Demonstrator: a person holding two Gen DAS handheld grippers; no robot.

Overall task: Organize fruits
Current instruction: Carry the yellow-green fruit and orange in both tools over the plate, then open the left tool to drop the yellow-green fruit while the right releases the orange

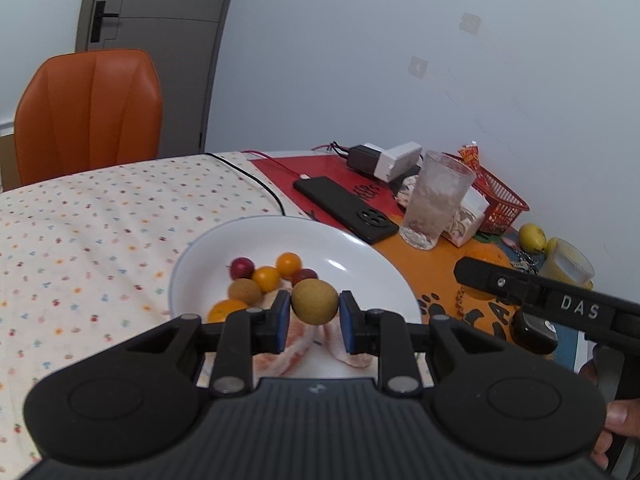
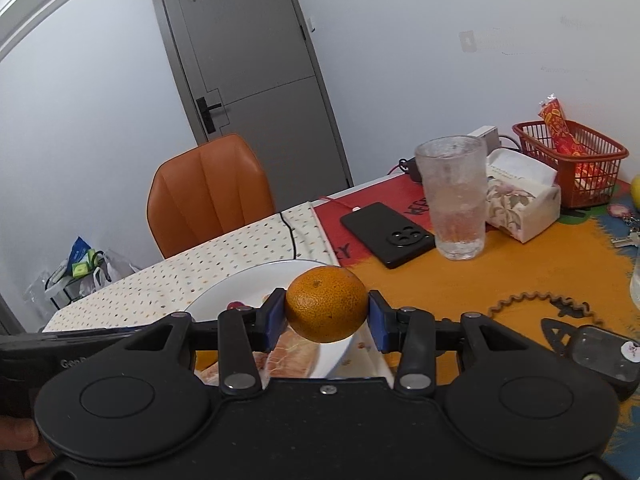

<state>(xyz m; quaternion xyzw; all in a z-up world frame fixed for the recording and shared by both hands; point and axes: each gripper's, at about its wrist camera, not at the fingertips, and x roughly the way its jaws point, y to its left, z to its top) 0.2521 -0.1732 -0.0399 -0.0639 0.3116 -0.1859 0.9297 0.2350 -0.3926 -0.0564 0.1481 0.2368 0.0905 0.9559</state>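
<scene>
My left gripper is shut on a small brown round fruit and holds it above the white plate. The plate holds red and orange cherry tomatoes, another brown fruit, an orange and pink pomelo segments. My right gripper is shut on an orange and holds it over the right edge of the plate. The right gripper's body shows at the right of the left wrist view.
A black phone, a glass, a tissue pack, a red basket and chargers stand behind the plate. A yellow fruit and keys lie at the right. An orange chair stands at the far side.
</scene>
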